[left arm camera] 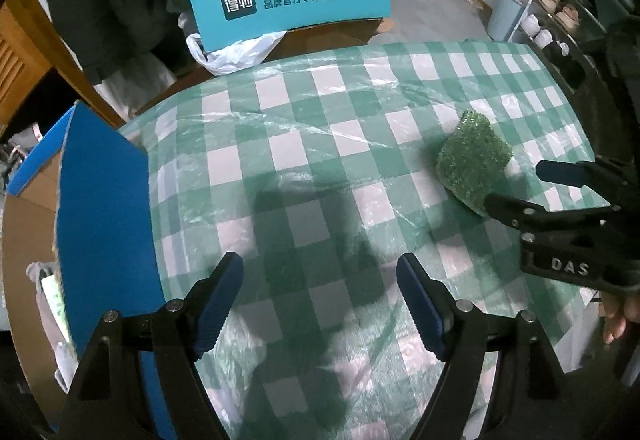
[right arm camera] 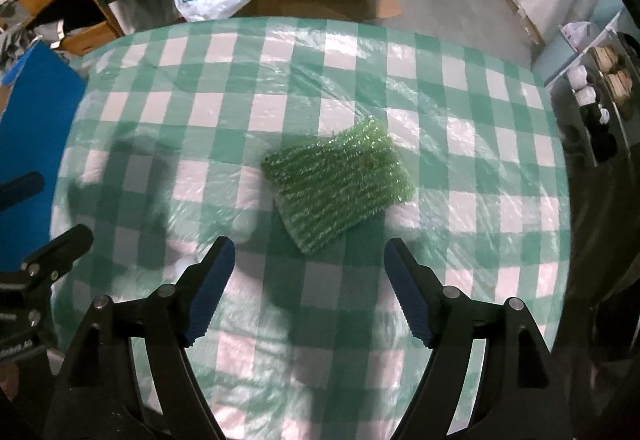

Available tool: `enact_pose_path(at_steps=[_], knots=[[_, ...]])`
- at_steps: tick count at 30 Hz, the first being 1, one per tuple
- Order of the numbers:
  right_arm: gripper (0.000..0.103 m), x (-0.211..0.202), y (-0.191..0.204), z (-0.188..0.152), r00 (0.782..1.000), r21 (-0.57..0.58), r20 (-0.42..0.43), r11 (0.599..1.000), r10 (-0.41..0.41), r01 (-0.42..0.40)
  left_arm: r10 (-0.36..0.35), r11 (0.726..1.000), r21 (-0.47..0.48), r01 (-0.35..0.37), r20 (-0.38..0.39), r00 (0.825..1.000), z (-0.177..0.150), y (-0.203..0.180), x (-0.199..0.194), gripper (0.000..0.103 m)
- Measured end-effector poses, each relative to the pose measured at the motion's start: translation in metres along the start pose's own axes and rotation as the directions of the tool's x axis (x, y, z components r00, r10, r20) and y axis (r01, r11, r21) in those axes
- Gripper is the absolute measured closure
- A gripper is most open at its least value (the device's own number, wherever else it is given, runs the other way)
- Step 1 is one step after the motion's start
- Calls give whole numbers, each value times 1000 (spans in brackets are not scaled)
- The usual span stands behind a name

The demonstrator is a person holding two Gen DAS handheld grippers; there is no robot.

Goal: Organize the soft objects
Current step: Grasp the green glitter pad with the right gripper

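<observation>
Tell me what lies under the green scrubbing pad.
The green scrubbing pad lies flat on the green-and-white checked tablecloth, which has a clear plastic film over it. Whatever is directly beneath the pad is hidden by it.

Table [right arm camera: 500, 144] covered with green-and-white checked cloth [right arm camera: 224, 112], clear plastic film over cloth, wrinkled and glossy, creases running across far half. Green glittery scrubbing sponge [right arm camera: 338, 184] lies flat on film near table middle, rectangular, turned at angle to check pattern, ribbed fuzzy surface upward. In left wrist view same sponge [left arm camera: 472, 164] sits toward right side of table. Dark shadows fall on cloth at left part of surface. Blue board [left arm camera: 104, 240] stands at table's left edge, contact unclear.
</observation>
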State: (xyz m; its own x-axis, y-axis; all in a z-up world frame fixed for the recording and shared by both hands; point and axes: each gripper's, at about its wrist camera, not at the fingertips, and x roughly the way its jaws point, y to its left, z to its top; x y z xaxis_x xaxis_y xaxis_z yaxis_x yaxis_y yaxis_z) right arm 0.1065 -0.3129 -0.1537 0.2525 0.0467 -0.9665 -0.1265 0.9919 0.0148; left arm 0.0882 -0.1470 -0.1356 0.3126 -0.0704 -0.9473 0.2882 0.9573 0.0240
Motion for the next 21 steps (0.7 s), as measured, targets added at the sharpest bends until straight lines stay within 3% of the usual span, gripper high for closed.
enact_pose_path(at_steps=[7,21], knots=[[26,33,-10,13,999,26,-46,1000,-1,3,1,1000,-18,-1,-33,999,9,7,22,23],[26,64,-14,28,998,18,-51,999,-27,28,-15,1000,-19,14,-58,998,15,8,38,23]])
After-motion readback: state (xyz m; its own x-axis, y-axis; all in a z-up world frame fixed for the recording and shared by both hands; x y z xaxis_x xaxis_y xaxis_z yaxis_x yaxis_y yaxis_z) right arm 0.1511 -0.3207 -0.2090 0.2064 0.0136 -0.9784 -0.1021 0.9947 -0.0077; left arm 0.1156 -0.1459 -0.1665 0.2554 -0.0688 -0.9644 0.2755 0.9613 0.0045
